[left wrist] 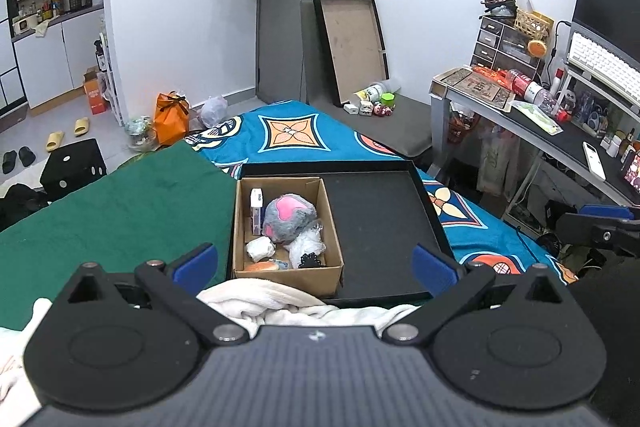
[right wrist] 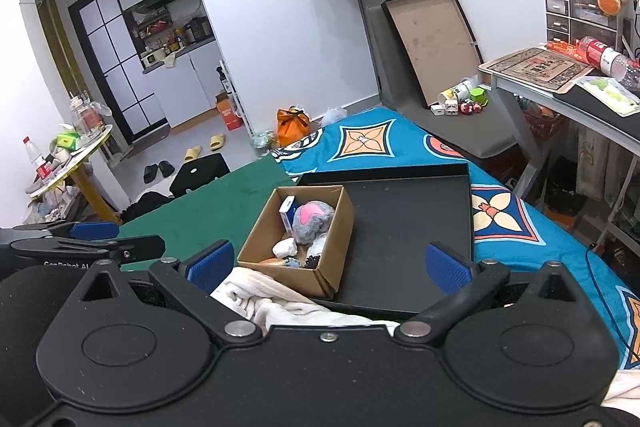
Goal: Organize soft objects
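Note:
A cardboard box [left wrist: 240,227] [right wrist: 338,227] stands in the left part of a flat black tray [left wrist: 380,219] [right wrist: 408,239] on the bed. Inside lie a grey and pink plush toy [left wrist: 288,217] [right wrist: 310,221], a small white carton [left wrist: 256,211] [right wrist: 287,213], a white wad [left wrist: 260,249] [right wrist: 285,247] and a crumpled clear bag [left wrist: 306,245]. My left gripper [left wrist: 316,263] is open, held back from the box above a cream blanket [left wrist: 280,301] [right wrist: 264,297]. My right gripper [right wrist: 328,263] is open too, nothing between its blue pads [right wrist: 448,267].
The bed has a blue patterned sheet [left wrist: 292,135] [right wrist: 368,139] and a green cloth [left wrist: 120,211] [right wrist: 208,211]. To the right stands a cluttered desk [left wrist: 532,123] [right wrist: 560,83]. A large box lid [left wrist: 352,47] [right wrist: 432,43] leans on the far wall. A black stool [left wrist: 74,167] [right wrist: 200,173] sits on the floor at left.

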